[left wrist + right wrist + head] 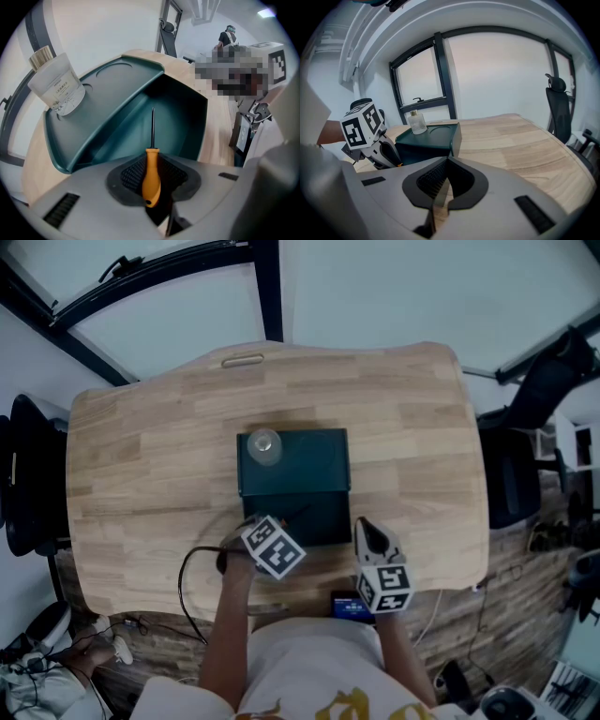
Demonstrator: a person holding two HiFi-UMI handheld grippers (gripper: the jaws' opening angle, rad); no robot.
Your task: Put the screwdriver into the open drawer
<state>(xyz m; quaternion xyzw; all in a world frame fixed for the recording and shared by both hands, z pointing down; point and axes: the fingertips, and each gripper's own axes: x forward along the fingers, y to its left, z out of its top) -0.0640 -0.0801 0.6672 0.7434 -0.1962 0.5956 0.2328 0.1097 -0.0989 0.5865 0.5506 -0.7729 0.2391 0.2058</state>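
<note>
A screwdriver [151,176] with an orange handle is clamped in my left gripper [152,183], which is shut on the handle. Its thin dark shaft points forward into the open drawer [176,124] of a dark teal box [293,465]. In the head view my left gripper [273,546] is at the drawer's front on the left, and the screwdriver is mostly hidden there. My right gripper [374,542] hovers off the drawer's right front corner. In the right gripper view its jaws [442,183] are shut with nothing between them.
A clear bottle [263,446] with a pale cap stands on the box's top at the left. The wooden table [412,427] spreads round the box. A black cable [187,568] loops near the front edge. Office chairs [28,474] stand at both sides.
</note>
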